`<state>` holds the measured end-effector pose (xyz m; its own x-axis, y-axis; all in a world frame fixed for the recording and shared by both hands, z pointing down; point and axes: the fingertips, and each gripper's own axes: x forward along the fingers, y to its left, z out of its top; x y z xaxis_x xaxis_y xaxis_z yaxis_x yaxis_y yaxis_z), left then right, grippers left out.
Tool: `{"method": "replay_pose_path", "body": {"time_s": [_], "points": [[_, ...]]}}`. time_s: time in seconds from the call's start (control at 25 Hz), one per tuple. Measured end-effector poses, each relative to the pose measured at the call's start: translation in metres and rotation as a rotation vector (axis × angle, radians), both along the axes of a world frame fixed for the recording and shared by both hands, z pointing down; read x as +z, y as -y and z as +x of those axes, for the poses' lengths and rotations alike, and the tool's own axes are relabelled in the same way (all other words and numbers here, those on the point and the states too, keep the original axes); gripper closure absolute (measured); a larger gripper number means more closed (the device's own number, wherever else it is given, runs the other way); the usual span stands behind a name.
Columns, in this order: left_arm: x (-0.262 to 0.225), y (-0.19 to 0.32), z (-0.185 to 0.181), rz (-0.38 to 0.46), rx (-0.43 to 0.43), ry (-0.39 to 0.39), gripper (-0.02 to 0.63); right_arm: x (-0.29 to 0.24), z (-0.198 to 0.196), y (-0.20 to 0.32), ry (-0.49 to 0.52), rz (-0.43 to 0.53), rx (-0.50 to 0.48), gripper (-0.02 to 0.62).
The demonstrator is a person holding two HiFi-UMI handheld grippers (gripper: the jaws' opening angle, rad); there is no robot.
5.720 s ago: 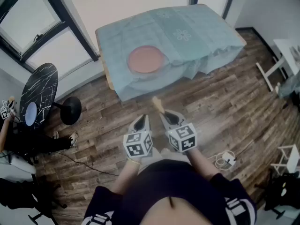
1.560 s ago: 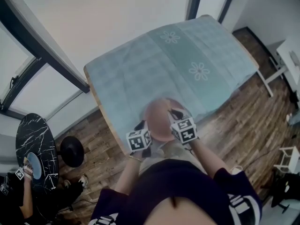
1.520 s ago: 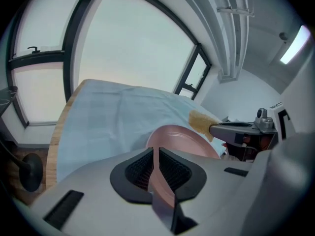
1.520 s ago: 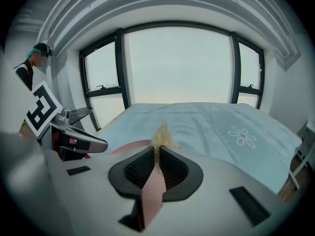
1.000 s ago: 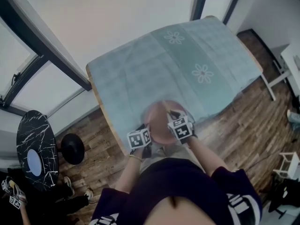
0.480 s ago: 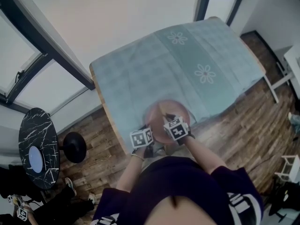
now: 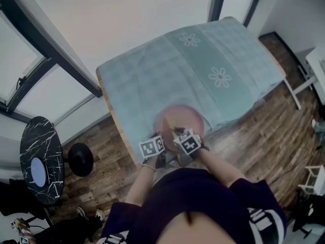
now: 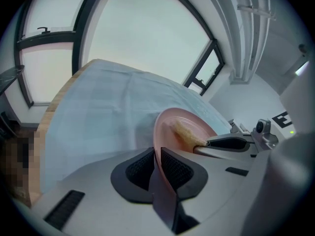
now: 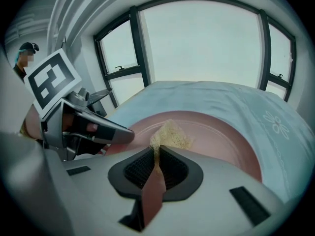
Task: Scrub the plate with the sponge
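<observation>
Left tool (image 8: 156,156): its jaws were closing with the near rim of the plate (image 8: 192,119) standing between them. The pads looked to be against the rim on both sides, so this read as a pinch just taking hold.

Right tool (image 9: 156,153): its jaws were all but together on a thin edge of the sponge (image 9: 171,133). The loose bulk of the sponge fanned out just past the tips.

Sponge from right tool: it lay straight ahead of the tips and slightly below, over the plate's inner face near the middle. From the left gripper view it appeared to lie on the pink surface, though firm contact could not be confirmed.

Plate from the tools: it lay ahead of both, with its near rim at the left tool's tips and the rest spreading away from them. It sat on the pale cloth (image 7: 152,75) at the near edge of the counter (image 7: 112,122).

Tool to tool: the right tool was just to the right of the left one, and it reached further in over the plate.

Long axis: the plate was round and had none. The sponge's length ran in line with the right tool's jaws.

Nearer to the work: the right tool, since its sponge was already over the face. The left tool was placed only to steady the rim.

Coming move, as a judgement: strokes across the face, to and from the pinched rim.
</observation>
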<state>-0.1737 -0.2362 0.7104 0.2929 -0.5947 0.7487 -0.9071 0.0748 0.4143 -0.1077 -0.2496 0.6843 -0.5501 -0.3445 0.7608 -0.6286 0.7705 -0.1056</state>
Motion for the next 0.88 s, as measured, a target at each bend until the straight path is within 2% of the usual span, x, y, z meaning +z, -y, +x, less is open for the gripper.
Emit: {"method": "replay_pose_path", "body": {"time_s": [0.36,0.88], "points": [[0.000,0.000,0.001,0.007,-0.006,-0.006,0.554,0.005,-0.009,-0.030,-0.018,-0.037,-0.079,0.557],[0.000,0.001,0.000,0.007,-0.004,-0.022,0.554,0.012,-0.022,-0.067,-0.038,-0.152,-0.172,0.557]]}}
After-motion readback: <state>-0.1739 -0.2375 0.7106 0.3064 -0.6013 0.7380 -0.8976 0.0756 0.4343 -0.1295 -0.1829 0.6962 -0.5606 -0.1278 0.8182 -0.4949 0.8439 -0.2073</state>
